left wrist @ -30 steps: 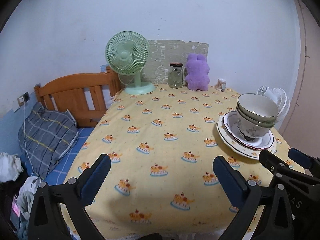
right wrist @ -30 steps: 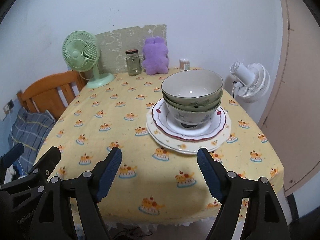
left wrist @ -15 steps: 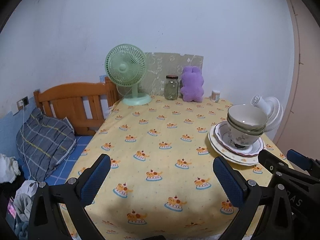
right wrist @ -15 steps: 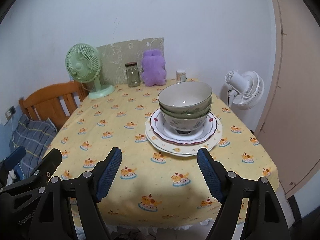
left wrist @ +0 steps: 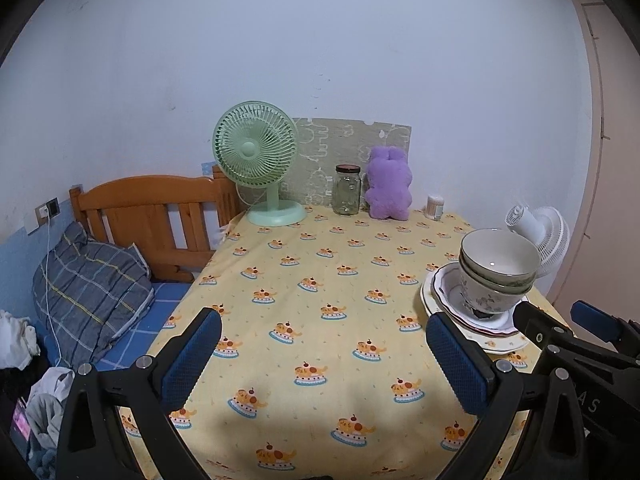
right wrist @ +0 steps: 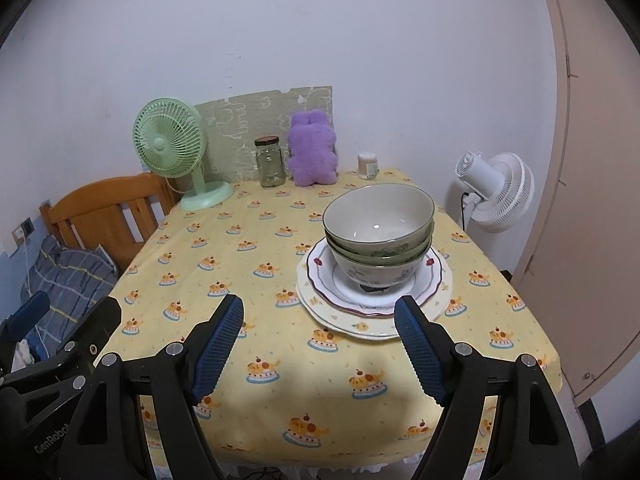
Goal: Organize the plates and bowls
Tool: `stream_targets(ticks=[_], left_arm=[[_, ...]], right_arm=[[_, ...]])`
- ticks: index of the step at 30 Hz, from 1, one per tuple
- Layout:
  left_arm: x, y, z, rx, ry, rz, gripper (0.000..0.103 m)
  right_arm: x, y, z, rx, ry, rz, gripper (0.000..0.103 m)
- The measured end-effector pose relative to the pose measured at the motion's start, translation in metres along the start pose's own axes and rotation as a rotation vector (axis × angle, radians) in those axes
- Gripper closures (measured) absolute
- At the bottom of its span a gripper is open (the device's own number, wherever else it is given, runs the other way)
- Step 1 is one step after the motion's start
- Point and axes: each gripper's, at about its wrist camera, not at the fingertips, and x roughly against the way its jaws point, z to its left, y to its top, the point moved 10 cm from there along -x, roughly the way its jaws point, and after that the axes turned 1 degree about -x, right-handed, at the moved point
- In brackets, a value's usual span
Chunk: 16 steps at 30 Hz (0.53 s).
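Three nested bowls [right wrist: 378, 236] stand on two stacked plates [right wrist: 438, 280] on the right half of the yellow-clothed table [right wrist: 240, 264]. The top plate has a red scalloped rim and the lower one is cream. My right gripper [right wrist: 319, 320] hovers open over the table's near edge, just in front of the stack, with nothing between its blue pads. My left gripper [left wrist: 320, 340] is open and empty over the bare cloth, and from there the bowls [left wrist: 498, 264] and plates [left wrist: 434, 300] lie to its right. The right gripper's fingers [left wrist: 592, 316] show at the left wrist view's right edge.
Along the far wall stand a green desk fan [right wrist: 170, 148], a glass jar [right wrist: 270, 162], a purple plush [right wrist: 313, 152] and a small white container [right wrist: 368, 165]. A white fan [right wrist: 500, 188] and a door are right of the table. A wooden bed frame [left wrist: 152, 216] and pillow [left wrist: 88, 284] lie left.
Both wrist views have tipped upward and drawn back a little, so the table looks farther and lower. The bowl and plate stack has not moved. Both grippers stay open.
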Motion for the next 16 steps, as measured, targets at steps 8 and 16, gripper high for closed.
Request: stream_targets(ticks=[8, 16], left_arm=[[0.0003, 0.0012, 0.0002, 0.005, 0.006, 0.001, 0.0], [0.0018, 0.0003, 0.0003, 0.01, 0.007, 0.012, 0.0]], right_arm=[[-0.001, -0.0014, 0.0003, 0.002, 0.007, 0.009, 0.023], [0.0002, -0.003, 0.0007, 0.002, 0.009, 0.016, 0.023]])
